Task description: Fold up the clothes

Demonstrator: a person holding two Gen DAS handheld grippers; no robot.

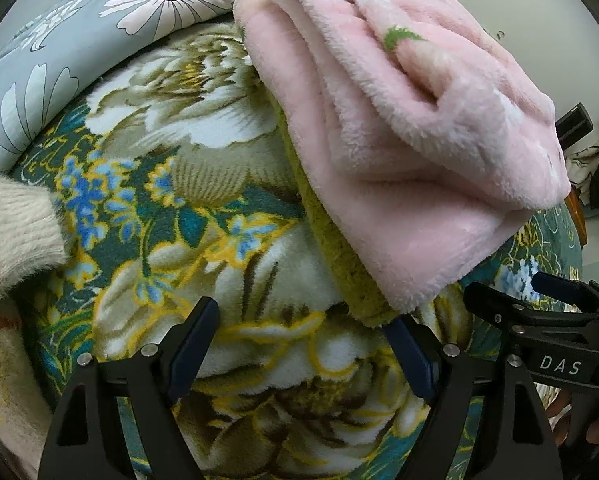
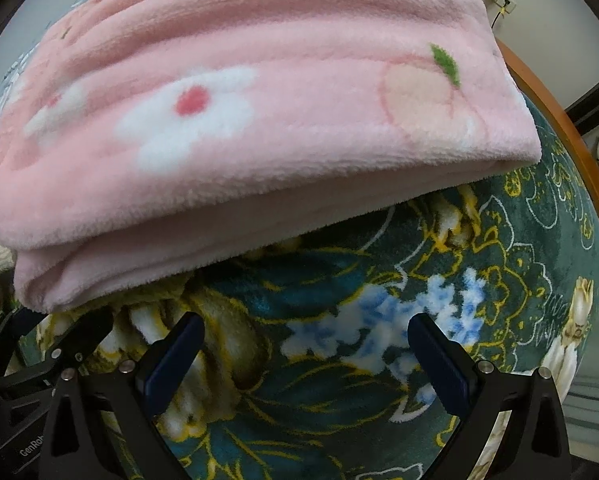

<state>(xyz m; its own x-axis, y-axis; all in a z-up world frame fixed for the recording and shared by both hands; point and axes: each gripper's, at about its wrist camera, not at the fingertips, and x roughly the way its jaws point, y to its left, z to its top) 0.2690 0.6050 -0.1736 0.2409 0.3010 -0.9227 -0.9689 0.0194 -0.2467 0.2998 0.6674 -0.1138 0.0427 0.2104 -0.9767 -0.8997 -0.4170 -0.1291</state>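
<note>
Garment: pink fleece piece (image 1: 411,128), folded into a thick stack, sits upper right in the left wrist view and fills the whole upper half of the right wrist view (image 2: 235,120); which kind of garment it is, hard to call.
Print: white flowers with red centres, a peach shape and small green leaves, all clear on the top layer in the right wrist view.
Underlayer: a yellow-green fleece edge (image 1: 339,264) peeks out beneath the pink stack, running down the middle of the left wrist view to just above the right-hand fingertip.
Surface: floral plush blanket (image 1: 187,216), dark teal with big cream blooms and blue blossoms, spreads under everything; same blanket across the lower half of the right wrist view (image 2: 379,320).
Left gripper (image 1: 305,340): bottom centre of its view, fingers wide apart, nothing between them, only blanket showing in the gap; the right-hand finger sits just under the corner of the stack, contact unclear.
Right gripper (image 2: 305,344): bottom centre of its view, fingers spread wide and empty, low over the blanket just in front of the folded edge; it also shows at the lower right of the left wrist view.
Neighbours: grey-blue daisy-print pillow (image 1: 71,40) along the upper left, a fuzzy cream knit (image 1: 15,232) at the left edge.
Border: an orange-brown wooden edge (image 2: 555,120) curves down the right side.
</note>
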